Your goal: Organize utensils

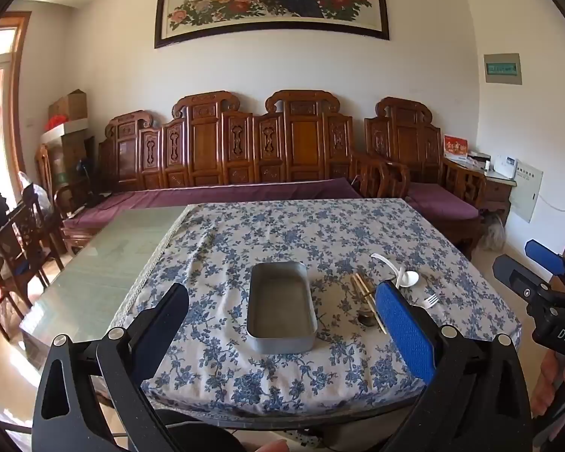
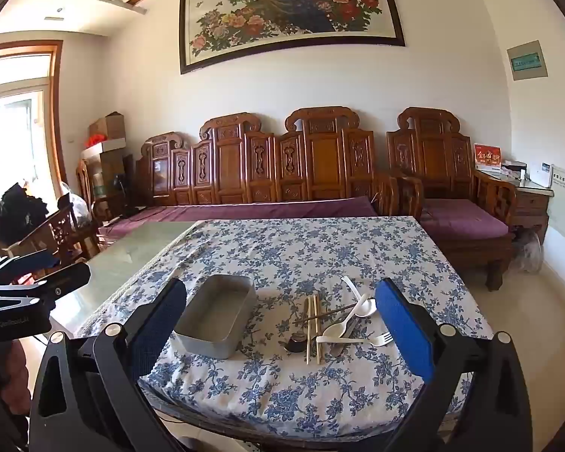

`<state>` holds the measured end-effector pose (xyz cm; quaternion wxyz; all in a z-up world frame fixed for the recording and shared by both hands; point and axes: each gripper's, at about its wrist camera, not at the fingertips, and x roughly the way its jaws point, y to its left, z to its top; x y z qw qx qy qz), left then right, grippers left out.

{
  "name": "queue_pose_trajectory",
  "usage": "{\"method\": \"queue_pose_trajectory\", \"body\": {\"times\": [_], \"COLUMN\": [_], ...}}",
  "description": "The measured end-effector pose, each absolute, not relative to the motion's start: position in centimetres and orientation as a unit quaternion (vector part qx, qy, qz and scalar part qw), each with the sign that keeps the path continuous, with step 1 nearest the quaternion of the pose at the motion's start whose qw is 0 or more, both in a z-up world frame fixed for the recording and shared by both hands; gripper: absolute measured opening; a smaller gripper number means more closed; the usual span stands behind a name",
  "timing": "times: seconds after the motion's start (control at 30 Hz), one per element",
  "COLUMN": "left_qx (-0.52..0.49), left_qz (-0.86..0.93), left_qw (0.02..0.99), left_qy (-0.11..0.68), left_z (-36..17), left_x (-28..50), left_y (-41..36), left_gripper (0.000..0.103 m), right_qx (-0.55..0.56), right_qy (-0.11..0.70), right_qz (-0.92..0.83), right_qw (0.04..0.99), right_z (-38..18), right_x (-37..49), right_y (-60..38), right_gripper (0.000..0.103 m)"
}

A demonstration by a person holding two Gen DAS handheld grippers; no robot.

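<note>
Blue-padded left tongs (image 1: 282,324) stand wide apart with nothing between them, hovering short of the near table (image 1: 358,233) edge; the right tongs (image 2: 282,324) hang likewise wide and empty. Just beyond them a grey metal tin (image 2: 218,314) sits empty on the blue floral tablecloth (image 2: 320,248). Right beside it lies a loose heap of utensils: wooden chopsticks (image 2: 313,329), white plastic spoons (image 2: 352,310), a white fork (image 2: 361,339). Behind stands a carved wooden bench (image 2: 282,165).
</note>
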<state>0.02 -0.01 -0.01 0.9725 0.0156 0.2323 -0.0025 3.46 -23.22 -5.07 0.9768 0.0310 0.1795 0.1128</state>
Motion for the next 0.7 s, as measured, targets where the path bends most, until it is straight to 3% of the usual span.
{"method": "queue_pose_trajectory", "body": {"times": [0.7], "left_qx": [0.012], "left_qz": [-0.004], "left_qw": [0.974], "left_qy": [0.228], "left_z": [0.79], "left_x": [-0.27], "left_y": [-0.62], "left_gripper": [0.096], "right_qx": [0.028], "right_qy": [0.177], "right_qz": [0.114], "right_qw": [0.977], "right_z": [-4.89], "right_x": [3.23], "right_y": [-22.75], "right_gripper": [0.1]}}
